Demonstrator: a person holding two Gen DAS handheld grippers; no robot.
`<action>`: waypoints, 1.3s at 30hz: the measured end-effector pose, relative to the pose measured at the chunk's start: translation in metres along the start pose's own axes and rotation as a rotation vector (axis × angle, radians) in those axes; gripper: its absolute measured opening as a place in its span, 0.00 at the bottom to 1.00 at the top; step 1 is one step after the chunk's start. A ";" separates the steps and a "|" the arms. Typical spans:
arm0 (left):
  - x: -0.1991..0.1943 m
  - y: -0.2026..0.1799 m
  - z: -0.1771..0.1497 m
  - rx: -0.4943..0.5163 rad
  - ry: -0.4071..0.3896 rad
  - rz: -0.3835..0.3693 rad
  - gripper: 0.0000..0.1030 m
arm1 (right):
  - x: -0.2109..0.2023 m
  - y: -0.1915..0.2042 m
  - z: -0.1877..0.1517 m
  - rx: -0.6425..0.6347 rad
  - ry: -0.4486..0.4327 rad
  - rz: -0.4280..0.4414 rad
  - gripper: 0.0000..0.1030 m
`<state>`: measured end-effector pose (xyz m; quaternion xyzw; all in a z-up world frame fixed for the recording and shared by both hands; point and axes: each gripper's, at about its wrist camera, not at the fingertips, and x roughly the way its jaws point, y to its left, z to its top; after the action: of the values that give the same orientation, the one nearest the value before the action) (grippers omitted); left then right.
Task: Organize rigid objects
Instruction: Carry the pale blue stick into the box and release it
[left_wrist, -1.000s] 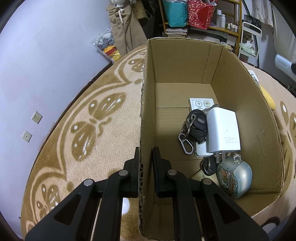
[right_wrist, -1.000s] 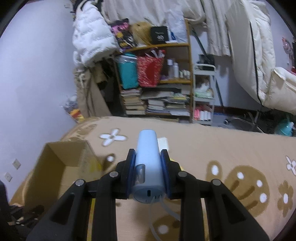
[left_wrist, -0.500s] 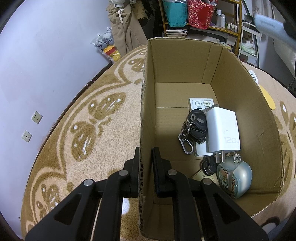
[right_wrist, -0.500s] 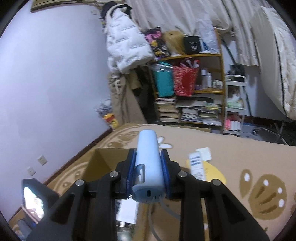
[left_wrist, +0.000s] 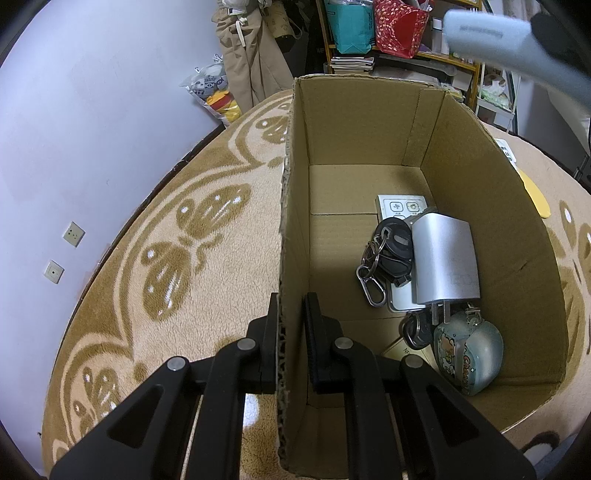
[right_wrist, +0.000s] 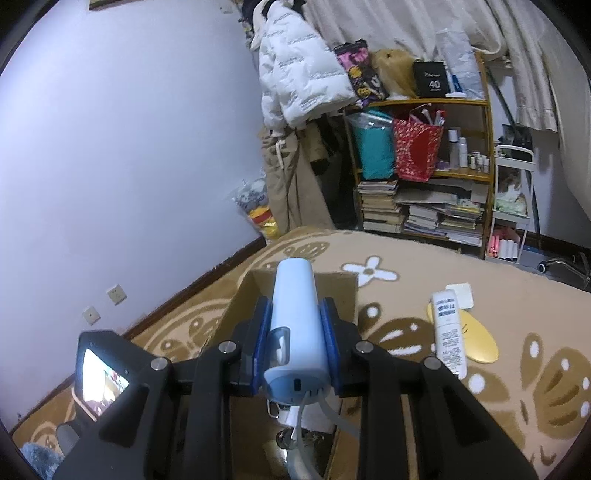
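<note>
Left hand-held gripper (left_wrist: 291, 325) clamps the cardboard box (left_wrist: 369, 122) wall; right hand-held gripper (right_wrist: 295, 332) holds a pale blue cylinder (right_wrist: 295, 317), its trailing cord cut off below.

- Cardboard box (left_wrist: 369, 122): plain brown, inside and out.
- Rug (left_wrist: 177, 258): beige with darker tan butterfly and flower shapes; white flower in the right wrist view.
- Charger (left_wrist: 443, 264) in the box: silvery white.
- Keys (left_wrist: 391, 251): black fob, grey metal rings.
- Small case (left_wrist: 469, 354): pale teal with a cartoon print.
- Device (right_wrist: 295, 328) between the blue pads: light blue.
- Tube (right_wrist: 448, 332) on the rug: white with dark print, lying on a yellow oval.
- Wall (right_wrist: 129, 147): pale lilac.
- Bags (right_wrist: 417, 147) on the shelf: one red and patterned, one teal.
</note>
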<state>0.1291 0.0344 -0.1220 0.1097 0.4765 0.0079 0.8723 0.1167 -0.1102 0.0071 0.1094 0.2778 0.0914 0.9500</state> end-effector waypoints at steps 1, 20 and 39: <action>0.000 0.000 0.000 -0.001 0.000 -0.001 0.11 | 0.002 0.002 -0.002 -0.009 0.011 0.000 0.28; 0.000 0.000 0.000 -0.006 0.000 -0.008 0.11 | 0.043 0.004 -0.037 -0.034 0.182 0.005 0.28; 0.000 -0.004 -0.001 -0.002 -0.003 -0.005 0.12 | 0.044 -0.006 -0.035 -0.022 0.178 -0.040 0.28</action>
<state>0.1282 0.0305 -0.1234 0.1076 0.4753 0.0060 0.8732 0.1351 -0.1004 -0.0454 0.0847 0.3621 0.0846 0.9244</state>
